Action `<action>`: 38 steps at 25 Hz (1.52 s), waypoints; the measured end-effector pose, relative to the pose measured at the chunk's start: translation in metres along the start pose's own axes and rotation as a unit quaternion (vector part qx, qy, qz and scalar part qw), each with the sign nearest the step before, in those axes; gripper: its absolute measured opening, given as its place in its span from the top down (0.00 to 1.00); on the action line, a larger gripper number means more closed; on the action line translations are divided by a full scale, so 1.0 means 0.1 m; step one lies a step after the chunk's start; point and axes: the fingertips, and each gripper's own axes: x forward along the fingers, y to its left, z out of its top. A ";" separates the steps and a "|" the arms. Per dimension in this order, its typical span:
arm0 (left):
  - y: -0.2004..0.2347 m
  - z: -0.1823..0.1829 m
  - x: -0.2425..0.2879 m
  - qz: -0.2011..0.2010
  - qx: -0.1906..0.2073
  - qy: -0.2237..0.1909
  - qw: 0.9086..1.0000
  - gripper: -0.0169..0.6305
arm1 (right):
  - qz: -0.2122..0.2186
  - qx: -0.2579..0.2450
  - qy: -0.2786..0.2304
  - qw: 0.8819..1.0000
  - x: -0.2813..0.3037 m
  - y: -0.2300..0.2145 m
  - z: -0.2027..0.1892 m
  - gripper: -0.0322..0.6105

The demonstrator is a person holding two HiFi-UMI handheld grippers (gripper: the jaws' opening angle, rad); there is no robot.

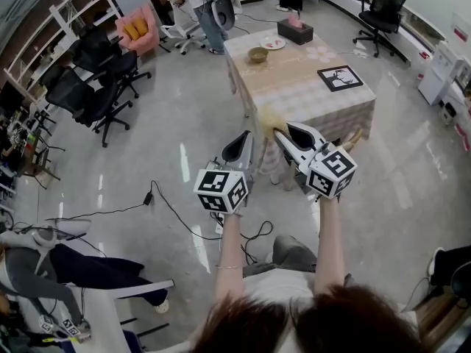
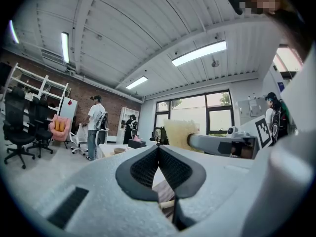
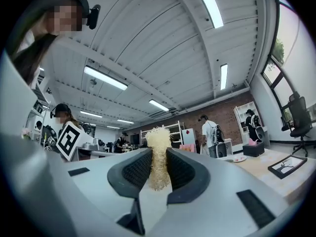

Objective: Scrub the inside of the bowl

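A small tan bowl [image 1: 257, 54] stands near the far end of a table [image 1: 294, 94] with a checked cloth; it also shows far off in the left gripper view, bowl [image 2: 119, 150]. My right gripper [image 1: 280, 133] is shut on a pale yellow fibrous scrubber [image 1: 267, 118], which hangs over the table's near edge. In the right gripper view the scrubber [image 3: 158, 139] sticks up between the pressed pads of the right gripper [image 3: 158, 157]. My left gripper [image 1: 248, 135] is beside it, short of the table, shut with nothing in it; its tips meet in the left gripper [image 2: 158, 147] view.
On the table are a plate [image 1: 273, 43], a dark tissue box [image 1: 295, 30] and a framed marker card [image 1: 340, 78]. Office chairs [image 1: 96, 87] stand to the left, a cable [image 1: 176, 212] lies on the floor, and people stand beyond the table [image 2: 95, 125].
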 end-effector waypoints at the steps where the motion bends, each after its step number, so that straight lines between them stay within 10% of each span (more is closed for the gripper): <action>1: 0.04 0.00 0.00 0.000 -0.003 -0.002 1.000 0.96 | 0.000 -0.002 0.001 1.000 0.02 0.00 -0.01 0.83; 38: 1.32 0.17 1.81 0.044 -0.021 -0.007 0.999 0.96 | 0.038 -0.008 0.042 0.998 1.52 -1.88 -0.14 0.83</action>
